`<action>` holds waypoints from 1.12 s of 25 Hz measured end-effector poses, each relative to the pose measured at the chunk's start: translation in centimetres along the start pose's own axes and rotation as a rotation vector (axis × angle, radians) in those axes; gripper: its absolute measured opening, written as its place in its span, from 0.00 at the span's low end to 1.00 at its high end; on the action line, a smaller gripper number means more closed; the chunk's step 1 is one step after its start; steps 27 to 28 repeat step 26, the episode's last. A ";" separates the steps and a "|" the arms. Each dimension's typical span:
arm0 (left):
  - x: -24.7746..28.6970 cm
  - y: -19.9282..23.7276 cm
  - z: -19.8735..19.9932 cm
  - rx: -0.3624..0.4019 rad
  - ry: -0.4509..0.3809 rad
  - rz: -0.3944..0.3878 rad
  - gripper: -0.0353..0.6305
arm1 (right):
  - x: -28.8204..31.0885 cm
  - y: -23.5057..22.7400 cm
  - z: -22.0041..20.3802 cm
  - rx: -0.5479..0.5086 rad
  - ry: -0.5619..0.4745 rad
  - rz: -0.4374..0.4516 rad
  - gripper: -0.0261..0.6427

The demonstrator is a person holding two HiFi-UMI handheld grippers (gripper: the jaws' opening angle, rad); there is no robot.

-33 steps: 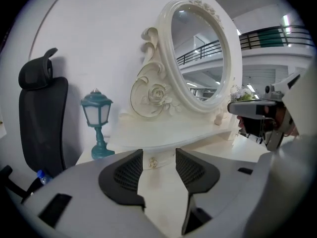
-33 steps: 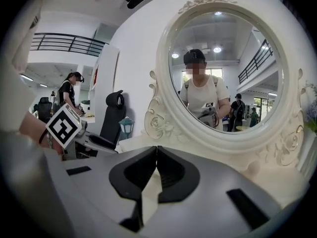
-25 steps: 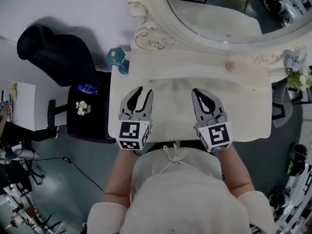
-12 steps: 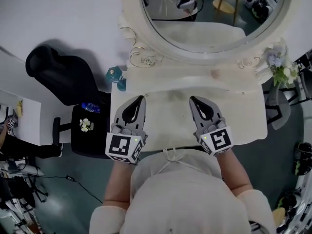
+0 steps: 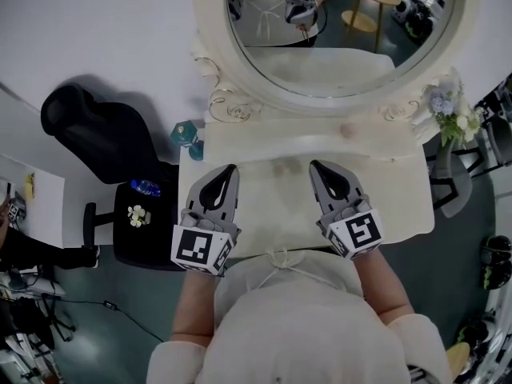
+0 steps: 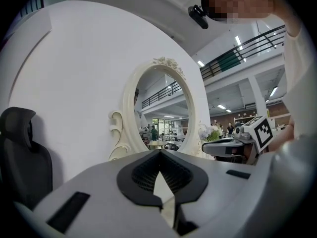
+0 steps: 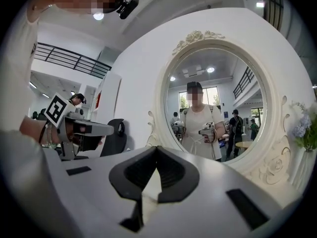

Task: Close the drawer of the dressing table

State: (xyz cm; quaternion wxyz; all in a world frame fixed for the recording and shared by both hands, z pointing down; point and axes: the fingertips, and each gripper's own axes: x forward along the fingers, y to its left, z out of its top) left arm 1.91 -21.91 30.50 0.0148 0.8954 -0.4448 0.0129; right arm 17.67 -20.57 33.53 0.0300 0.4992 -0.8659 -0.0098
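Drawer was nowhere jutting from the near edge of the dressing table surface [image 5: 400, 206], so I judged it pushed home. My left tool [image 5: 230, 169], parted a second before, had snapped together; my right tool [image 5: 314, 166] was together too. Both were empty, raised level toward the mirror [image 5: 336, 54].
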 end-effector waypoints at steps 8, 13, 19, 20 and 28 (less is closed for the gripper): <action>-0.5 -0.2 -0.9 0.022 0.021 0.003 0.08 | -0.2 0.6 -0.1 -0.019 0.020 0.009 0.04; -0.7 -0.8 -1.9 0.047 0.080 0.012 0.08 | -0.5 1.2 0.0 -0.058 0.011 0.038 0.04; -0.9 -0.9 -1.9 0.048 0.083 0.014 0.08 | -0.5 1.7 -0.1 -0.065 0.012 0.053 0.04; -1.0 -0.9 -1.9 0.048 0.082 0.011 0.08 | -0.5 1.7 -0.1 -0.063 0.012 0.053 0.04; -1.1 -0.8 -1.8 0.048 0.071 0.007 0.08 | -0.4 1.8 -0.2 -0.059 0.008 0.052 0.04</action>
